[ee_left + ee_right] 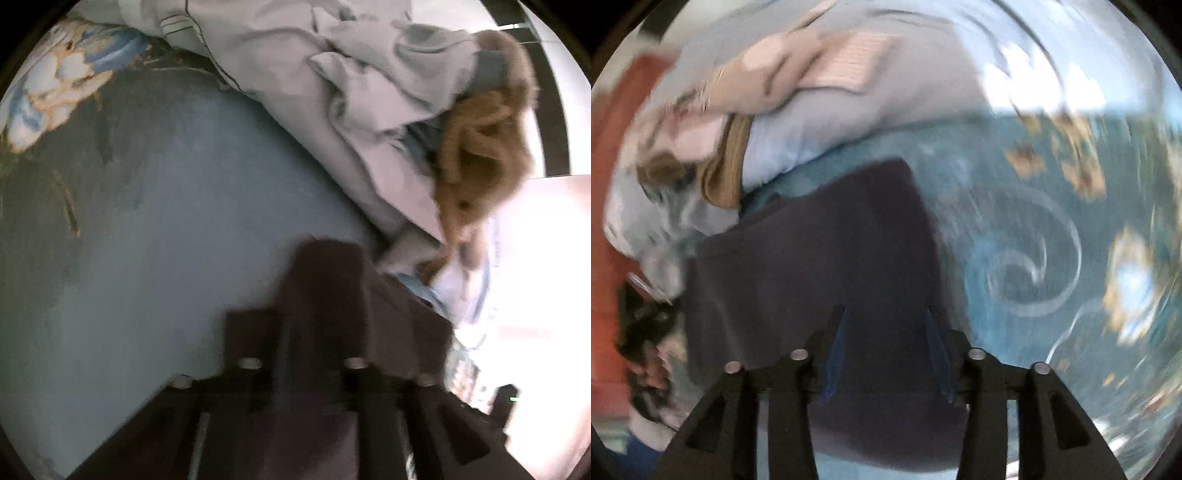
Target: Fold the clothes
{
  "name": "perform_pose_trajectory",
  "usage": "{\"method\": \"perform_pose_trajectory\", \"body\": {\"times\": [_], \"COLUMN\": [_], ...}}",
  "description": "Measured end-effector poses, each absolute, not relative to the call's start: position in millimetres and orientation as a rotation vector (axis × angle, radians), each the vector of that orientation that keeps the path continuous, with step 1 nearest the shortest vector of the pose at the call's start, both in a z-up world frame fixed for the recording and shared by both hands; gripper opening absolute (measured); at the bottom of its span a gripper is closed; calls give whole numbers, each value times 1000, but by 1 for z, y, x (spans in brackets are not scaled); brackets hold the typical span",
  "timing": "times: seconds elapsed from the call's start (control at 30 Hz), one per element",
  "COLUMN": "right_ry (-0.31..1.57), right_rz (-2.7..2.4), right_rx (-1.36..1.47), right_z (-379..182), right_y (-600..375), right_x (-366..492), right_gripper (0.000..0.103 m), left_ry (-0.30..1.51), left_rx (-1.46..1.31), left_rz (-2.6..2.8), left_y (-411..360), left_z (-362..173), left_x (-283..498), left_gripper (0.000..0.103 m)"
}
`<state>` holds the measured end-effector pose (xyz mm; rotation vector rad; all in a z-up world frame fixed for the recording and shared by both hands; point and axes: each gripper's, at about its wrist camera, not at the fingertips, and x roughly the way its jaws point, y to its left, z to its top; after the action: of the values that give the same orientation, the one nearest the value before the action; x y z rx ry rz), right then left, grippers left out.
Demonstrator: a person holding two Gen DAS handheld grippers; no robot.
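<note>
A dark navy garment point(820, 236) lies on a blue patterned bedspread point(1034, 206) in the right wrist view. My right gripper point(886, 314) hovers over its near part, fingers point(836, 350) apart and holding nothing. In the left wrist view my left gripper point(325, 258) is shut on dark fabric point(406, 314) that drapes over its fingers, above the bedspread point(166, 221). Both views are blurred by motion.
A pile of light grey clothes point(332, 92) with a tan knitted piece point(480, 155) lies behind the garment; it also shows in the right wrist view point(812, 110). An orange surface point(609, 184) is at the far left. Bright light washes out the right edge point(535, 295).
</note>
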<state>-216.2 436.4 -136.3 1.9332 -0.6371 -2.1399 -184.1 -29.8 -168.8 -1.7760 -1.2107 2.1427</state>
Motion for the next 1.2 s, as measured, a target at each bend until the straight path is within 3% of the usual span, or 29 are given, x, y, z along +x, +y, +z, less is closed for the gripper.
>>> {"method": "perform_pose_trajectory", "body": {"times": [0.03, 0.07, 0.33, 0.5, 0.8, 0.87, 0.9, 0.97, 1.2], "right_ry": [-730, -806, -1236, -1206, -1019, -994, -985, -972, -979], "right_rz": [-2124, -2111, -1868, -1729, -1692, -1709, -1717, -1732, -1810], "right_rx": [1919, 1910, 1781, 1707, 1736, 1757, 1766, 1787, 1768], "right_z": [-141, -145, -184, -192, -189, -187, -186, -184, -153], "right_y": [445, 450, 487, 469, 425, 417, 414, 409, 403], "right_x": [-207, -199, -172, -200, -231, -233, -234, -233, -225], "right_gripper": [71, 71, 71, 74, 74, 70, 63, 56, 35], "left_ry": [-1213, -1203, -1101, -845, -856, -880, -890, -893, -836], "left_rx": [-1772, -1781, -1877, -1923, -1901, -1902, -1904, -1910, -1907], "left_rz": [2135, 2111, 1876, 1688, 1726, 1756, 1772, 1801, 1895], "left_y": [-30, -30, -13, 12, 20, 20, 20, 20, 22], "left_z": [-167, -167, -195, -217, -209, -208, -208, -205, -179], "left_x": [-177, -169, -130, -156, -152, -148, -146, -141, -120], "left_gripper": [72, 76, 83, 83, 83, 81, 80, 69, 53]}}
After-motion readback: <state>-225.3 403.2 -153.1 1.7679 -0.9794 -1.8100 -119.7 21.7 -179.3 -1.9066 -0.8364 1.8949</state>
